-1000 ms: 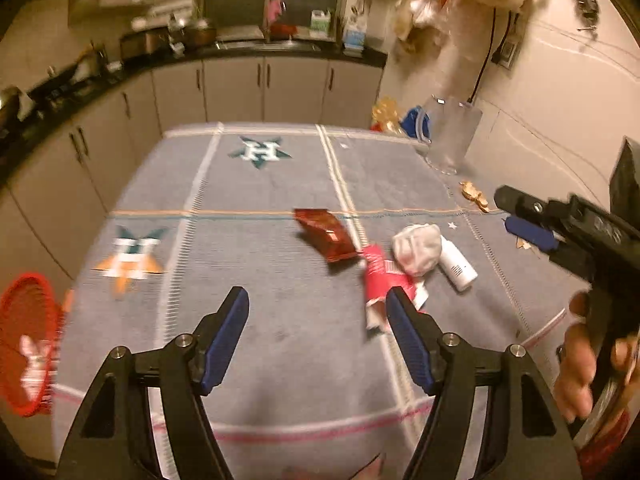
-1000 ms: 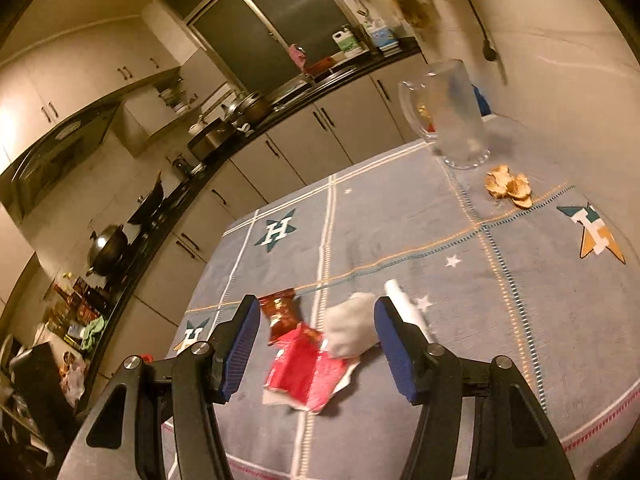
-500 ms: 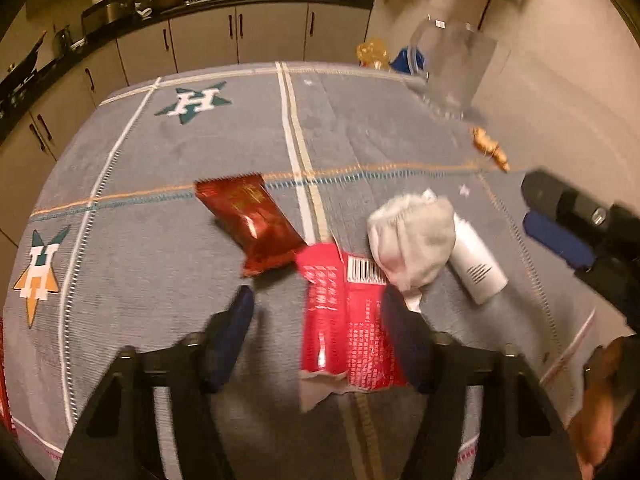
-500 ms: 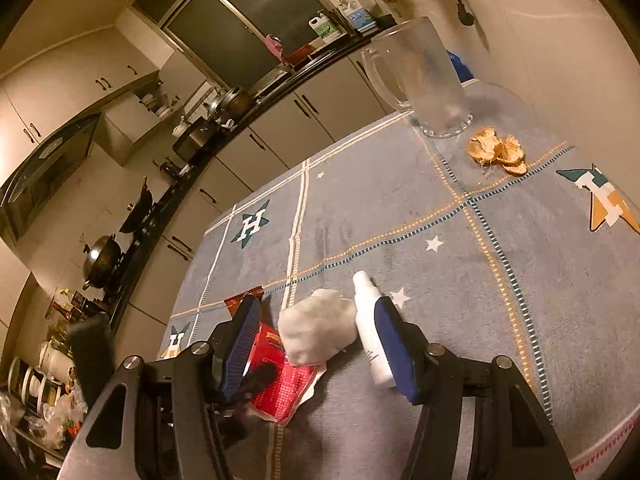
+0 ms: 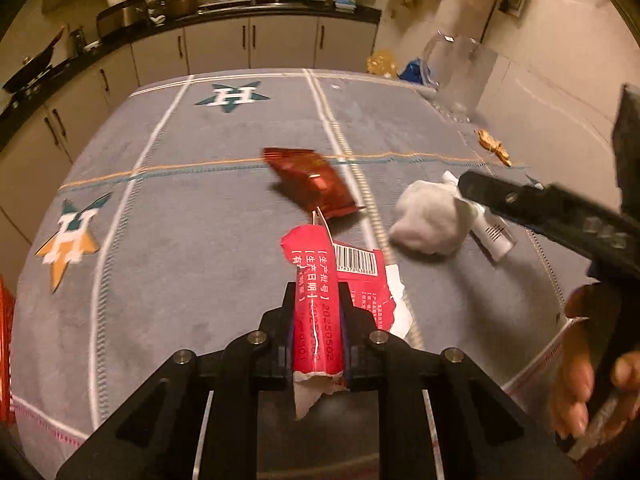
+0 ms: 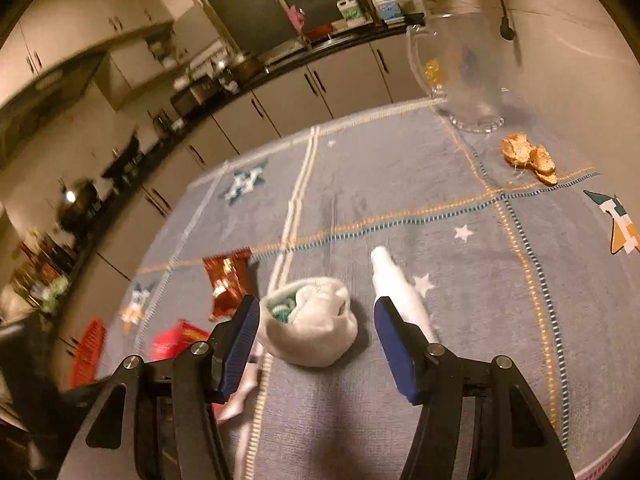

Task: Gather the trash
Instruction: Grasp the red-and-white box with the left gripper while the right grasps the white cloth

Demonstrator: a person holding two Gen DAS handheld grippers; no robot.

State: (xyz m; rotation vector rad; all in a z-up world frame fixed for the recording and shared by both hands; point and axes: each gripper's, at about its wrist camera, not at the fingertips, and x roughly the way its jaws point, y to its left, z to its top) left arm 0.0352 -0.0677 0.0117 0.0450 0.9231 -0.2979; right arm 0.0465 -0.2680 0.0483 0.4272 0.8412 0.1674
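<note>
My left gripper [image 5: 318, 312] is shut on a red printed wrapper [image 5: 316, 280] with a barcode, on the grey tablecloth [image 5: 180, 232]. A dark red snack packet [image 5: 312, 184] lies just beyond it. A crumpled white tissue ball [image 5: 430, 216] and a small white bottle [image 5: 494, 232] lie to the right. My right gripper [image 6: 316, 316] is open, its fingers on either side of the tissue ball [image 6: 310, 326]. The white bottle [image 6: 396, 284] lies beside its right finger. The red packet [image 6: 228, 280] and the red wrapper [image 6: 176, 340] show at left.
A clear glass pitcher [image 6: 460, 72] stands at the far right of the table, with brown peel scraps [image 6: 530, 158] near it. A red mesh basket [image 6: 86, 352] sits off the table's left edge. Kitchen cabinets [image 5: 240, 48] run behind.
My left gripper moved forward and closed on the red wrapper. My right gripper moved closer so its open fingers straddle the tissue ball.
</note>
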